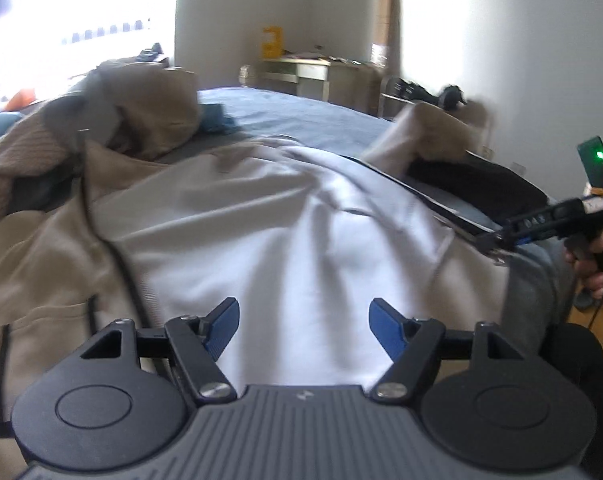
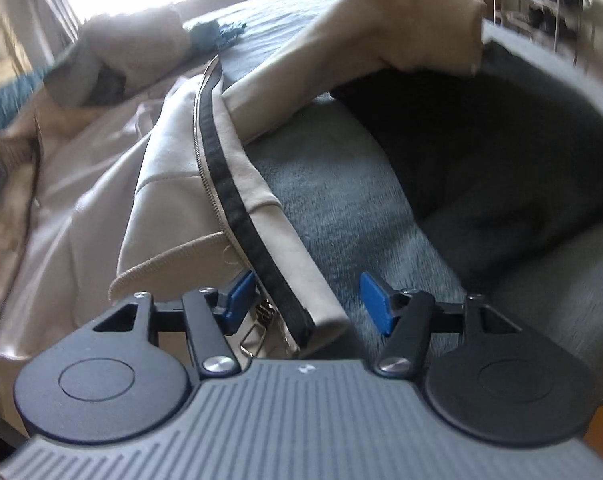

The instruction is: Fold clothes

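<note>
- You've got 1 beige zip jacket (image 2: 173, 184) spread on the bed, w/ 1 black zipper strip (image 2: 237, 196).
- 1 more beige garment (image 1: 153, 96) heaped behind it.
- 1 black garment (image 2: 501, 152) to the right.
- 1 teal cloth (image 1: 217, 118) further back.
- 2 grippers: left gripper (image 1: 303, 326), right gripper (image 2: 307, 306), 2 blue pads each.
- 1 desk (image 1: 301, 72), 1 yellow box (image 1: 271, 42) on it.

The left tool (image 1: 303, 330) hangs with its blue pads wide apart and nothing between them, above a beige zip jacket (image 1: 229, 216) spread open on the bed (image 1: 301, 116), pale lining up. At the right edge a hand (image 1: 589, 256) holds the right tool (image 1: 497, 244) by the jacket's zipper edge.
</note>
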The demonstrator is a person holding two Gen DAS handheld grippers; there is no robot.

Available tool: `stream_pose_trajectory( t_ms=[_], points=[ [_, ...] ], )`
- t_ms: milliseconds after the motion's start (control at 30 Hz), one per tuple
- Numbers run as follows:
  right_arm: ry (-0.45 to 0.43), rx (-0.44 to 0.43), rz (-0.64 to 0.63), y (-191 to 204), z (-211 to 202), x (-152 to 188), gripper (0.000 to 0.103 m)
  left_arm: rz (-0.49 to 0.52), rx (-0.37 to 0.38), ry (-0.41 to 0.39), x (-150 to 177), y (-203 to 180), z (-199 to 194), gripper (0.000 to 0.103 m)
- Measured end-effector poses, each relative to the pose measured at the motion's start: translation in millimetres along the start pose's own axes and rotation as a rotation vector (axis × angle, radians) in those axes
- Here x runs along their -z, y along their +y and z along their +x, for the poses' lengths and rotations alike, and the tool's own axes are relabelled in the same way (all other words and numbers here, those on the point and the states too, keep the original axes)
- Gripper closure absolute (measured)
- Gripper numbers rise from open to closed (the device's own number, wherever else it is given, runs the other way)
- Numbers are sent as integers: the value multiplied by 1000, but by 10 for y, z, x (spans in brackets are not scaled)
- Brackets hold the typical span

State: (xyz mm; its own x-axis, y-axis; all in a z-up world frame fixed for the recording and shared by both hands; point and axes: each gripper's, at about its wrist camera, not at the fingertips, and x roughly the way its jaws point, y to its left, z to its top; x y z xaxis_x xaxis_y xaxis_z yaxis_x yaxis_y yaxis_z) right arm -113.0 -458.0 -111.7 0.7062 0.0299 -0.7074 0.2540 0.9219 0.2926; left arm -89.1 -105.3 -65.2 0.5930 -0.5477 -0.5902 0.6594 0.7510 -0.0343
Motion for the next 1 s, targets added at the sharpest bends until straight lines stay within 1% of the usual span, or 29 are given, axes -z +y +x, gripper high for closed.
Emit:
stream_pose_trajectory(
  t_ms=[33, 100, 167, 200, 300, 367, 400, 433, 467, 500, 533, 567, 633, 700, 800, 867, 900, 1000],
  points=[
    [-8, -27, 26, -62, -16, 0, 45, 12, 16, 3, -3, -69, 32, 30],
    [-29, -117, 117, -233, -60, 5, 44, 50, 42, 6, 5, -206, 75, 30],
    [-42, -222, 250, -438, -70, -12, 44, 85, 64, 2, 19, -330, 105, 30],
    [-39, -233, 255, -450, -41, -26, 44, 101, 74, -1, 21, -388, 121, 30],
    [-25, -240, 222, -417, 68, -71, 47, 140, 81, 8, 28, -533, 189, 30],
    [-15, -245, 201, -395, 140, -101, 47, 165, 72, 16, 34, -622, 227, 30],
    [-9, -239, 149, -311, 150, -112, 47, 173, 68, 21, 31, -657, 247, 30],
    [0, -241, 112, -245, 156, -106, 54, 177, 67, 26, 26, -675, 269, 30],
    [11, -245, 80, -187, 163, -95, 72, 179, 67, 31, 25, -691, 293, 30],
    [22, -249, 48, -130, 170, -84, 80, 181, 68, 36, 27, -699, 313, 30],
    [20, -250, 31, -125, 161, -63, 91, 182, 69, 41, 31, -705, 331, 30],
    [5, -244, 15, -113, 135, -51, 94, 184, 71, 47, 34, -714, 354, 30],
    [-34, -235, 29, -144, 45, -55, 96, 191, 78, 61, 44, -732, 396, 30],
    [-83, -243, 82, -221, -95, -73, 96, 202, 90, 75, 59, -761, 434, 30],
    [-127, -254, 152, -350, -259, -63, 96, 228, 97, 98, 96, -824, 530, 28],
    [-128, -234, 177, -492, -308, -23, 96, 221, 97, 118, 121, -831, 621, 28],
    [-118, -216, 197, -555, -306, 11, 96, 202, 103, 132, 130, -816, 668, 27],
    [-72, -206, 278, -725, -157, 110, 96, 147, 122, 141, 130, -750, 742, 24]
  ],
)
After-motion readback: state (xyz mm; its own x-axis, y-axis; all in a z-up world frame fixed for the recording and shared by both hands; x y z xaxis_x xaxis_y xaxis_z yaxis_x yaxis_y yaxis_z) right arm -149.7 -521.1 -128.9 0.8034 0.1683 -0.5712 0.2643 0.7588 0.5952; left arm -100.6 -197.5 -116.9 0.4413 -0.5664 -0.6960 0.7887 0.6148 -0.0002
